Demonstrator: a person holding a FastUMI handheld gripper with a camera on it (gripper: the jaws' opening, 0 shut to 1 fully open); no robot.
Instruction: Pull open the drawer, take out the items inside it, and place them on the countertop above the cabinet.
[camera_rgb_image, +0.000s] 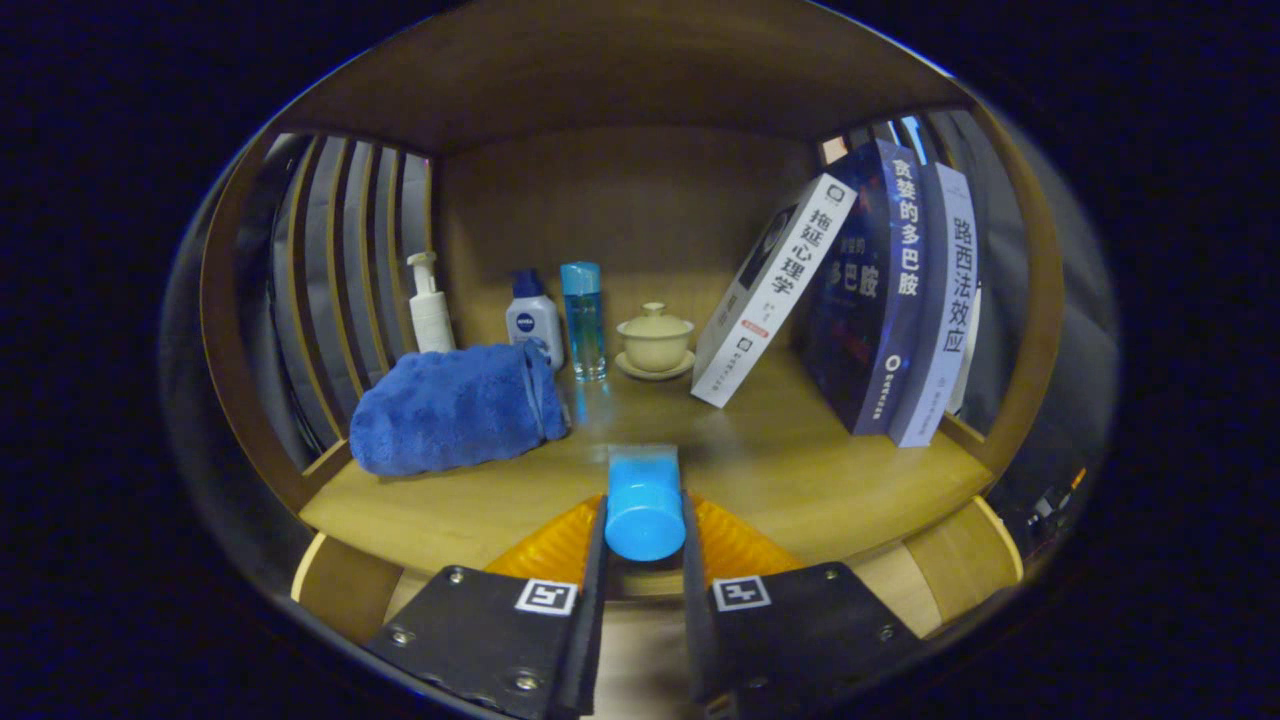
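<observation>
Clamped between the two fingers of the gripper (645, 530) is a blue bottle (645, 505), its round cap end facing the camera and its body pointing forward over the wooden countertop (800, 470); both fingers press on its sides. I cannot tell whether it touches the wood beneath.

Beyond the fingers, to the left, a folded blue towel (455, 408) lies on the countertop. Behind the towel, against the slatted side wall (350, 270), stands a white pump bottle (430, 305). Just beside it is a small white bottle with a blue cap (533, 318), then a tall clear blue bottle (583, 318), both upright. Right of these sits a cream lidded cup on its saucer (655, 340).

Further right, a white book (772, 290) leans against a dark blue book (875, 290), with another white-spined book (940, 310) standing just beside that, near the right side frame. A wooden back panel (620, 210) closes the shelf behind everything.
</observation>
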